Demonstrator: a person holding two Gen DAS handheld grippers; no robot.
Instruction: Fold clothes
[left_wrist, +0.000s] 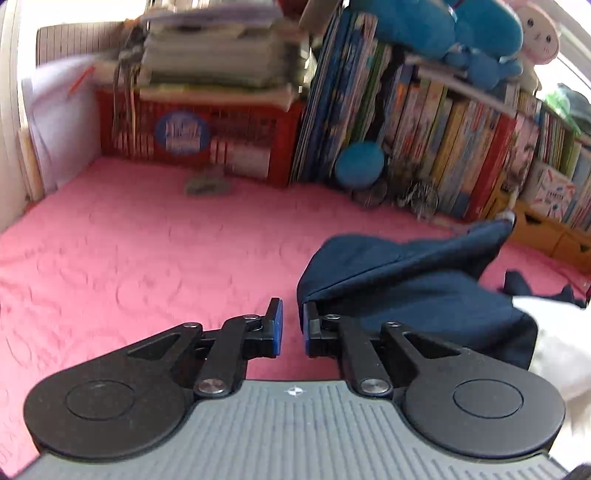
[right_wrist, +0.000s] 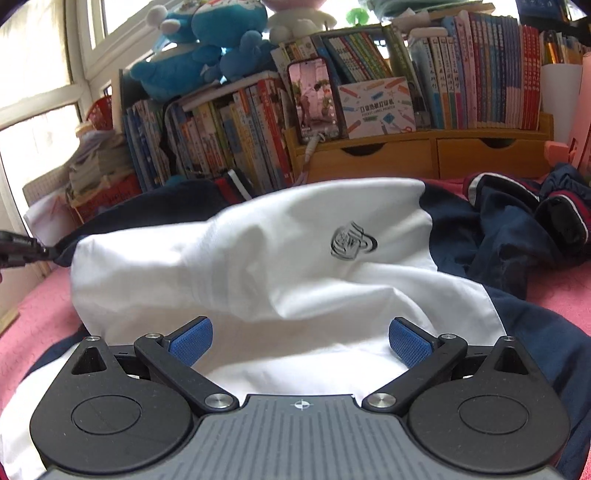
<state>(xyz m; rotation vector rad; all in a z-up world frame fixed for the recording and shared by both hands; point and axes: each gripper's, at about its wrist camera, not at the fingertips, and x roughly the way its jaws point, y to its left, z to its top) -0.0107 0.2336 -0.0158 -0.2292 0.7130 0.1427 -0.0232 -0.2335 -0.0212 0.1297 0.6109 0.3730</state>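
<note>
Fold is mid-way at best: white-and-navy shirt (right_wrist: 280, 266) lies rumpled, not flat, on the pink bedcover (left_wrist: 129, 258), navy sleeve beside the left gripper (left_wrist: 292, 326), which is narrow and empty; right gripper (right_wrist: 300, 341) gapes wide over the shirt's white panel.

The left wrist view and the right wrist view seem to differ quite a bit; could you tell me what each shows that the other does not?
Only the left wrist view shows the left gripper with a narrow gap, nothing between its pads, and the navy sleeve beside it.

Only the right wrist view shows the right gripper wide open over the white shirt front, its logo, and a phone.

Both show the pink cover, books and blue plush toy.
</note>
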